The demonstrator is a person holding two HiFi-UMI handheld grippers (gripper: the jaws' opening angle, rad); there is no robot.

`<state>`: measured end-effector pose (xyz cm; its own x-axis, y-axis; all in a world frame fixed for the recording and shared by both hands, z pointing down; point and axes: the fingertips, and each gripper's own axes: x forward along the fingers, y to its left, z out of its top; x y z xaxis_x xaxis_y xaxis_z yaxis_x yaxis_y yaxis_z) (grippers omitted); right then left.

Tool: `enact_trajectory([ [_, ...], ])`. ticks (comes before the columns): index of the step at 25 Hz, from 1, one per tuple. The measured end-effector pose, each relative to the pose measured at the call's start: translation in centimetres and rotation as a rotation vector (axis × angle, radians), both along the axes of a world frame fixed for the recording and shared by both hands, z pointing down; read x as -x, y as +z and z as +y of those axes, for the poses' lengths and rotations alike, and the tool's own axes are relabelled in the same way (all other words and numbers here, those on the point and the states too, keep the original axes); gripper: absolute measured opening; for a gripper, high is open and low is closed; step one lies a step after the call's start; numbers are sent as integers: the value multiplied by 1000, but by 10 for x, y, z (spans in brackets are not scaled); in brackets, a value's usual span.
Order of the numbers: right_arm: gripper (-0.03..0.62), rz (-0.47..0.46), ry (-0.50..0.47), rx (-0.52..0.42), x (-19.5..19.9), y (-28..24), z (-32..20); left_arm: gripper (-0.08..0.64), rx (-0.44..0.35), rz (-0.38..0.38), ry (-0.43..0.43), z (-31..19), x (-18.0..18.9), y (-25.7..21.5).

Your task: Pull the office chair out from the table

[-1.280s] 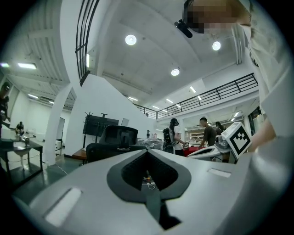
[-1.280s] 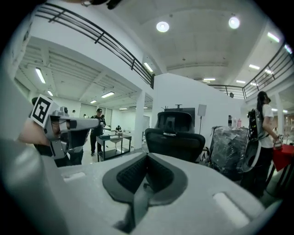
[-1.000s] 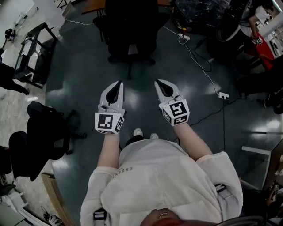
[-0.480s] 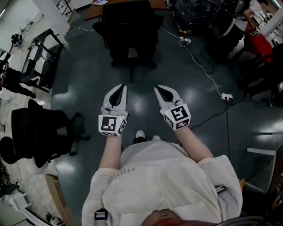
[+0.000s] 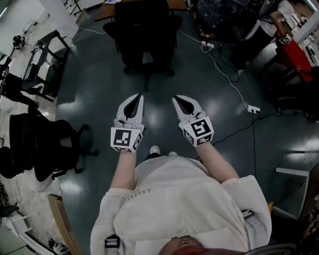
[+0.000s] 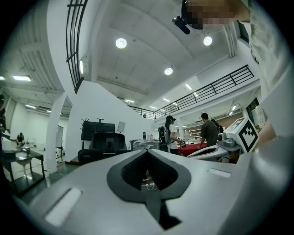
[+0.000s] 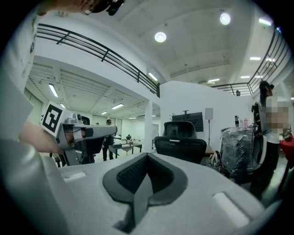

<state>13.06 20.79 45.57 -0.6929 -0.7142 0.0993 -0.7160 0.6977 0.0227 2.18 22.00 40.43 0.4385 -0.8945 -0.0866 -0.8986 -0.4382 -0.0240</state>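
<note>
A black office chair (image 5: 144, 37) stands ahead of me at the top of the head view, tucked against a wooden table (image 5: 112, 7). It also shows in the left gripper view as the chair (image 6: 104, 146) and in the right gripper view as the chair (image 7: 180, 143). My left gripper (image 5: 138, 96) and right gripper (image 5: 175, 99) are held side by side over the dark floor, well short of the chair. Both are shut and hold nothing. Each points level toward the chair.
Another black office chair (image 5: 42, 147) stands at my left, and a black metal rack (image 5: 42, 60) beyond it. A white cable with a power strip (image 5: 252, 108) runs across the floor at the right. Wrapped dark equipment (image 5: 224, 17) and people (image 6: 209, 132) are beyond the table.
Both grippers have drifted a little toward the chair, which now sits nearer the top edge of the head view. The jaws have stayed shut.
</note>
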Motion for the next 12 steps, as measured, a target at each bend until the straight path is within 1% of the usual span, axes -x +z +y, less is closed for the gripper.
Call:
enact_trajectory([
  [6, -8, 6, 9, -18, -6, 0, -2, 17, -26, -5, -13, 1, -2, -5],
  [12, -8, 9, 20, -18, -10, 2, -4, 17, -24, -10, -5, 0, -5, -3],
])
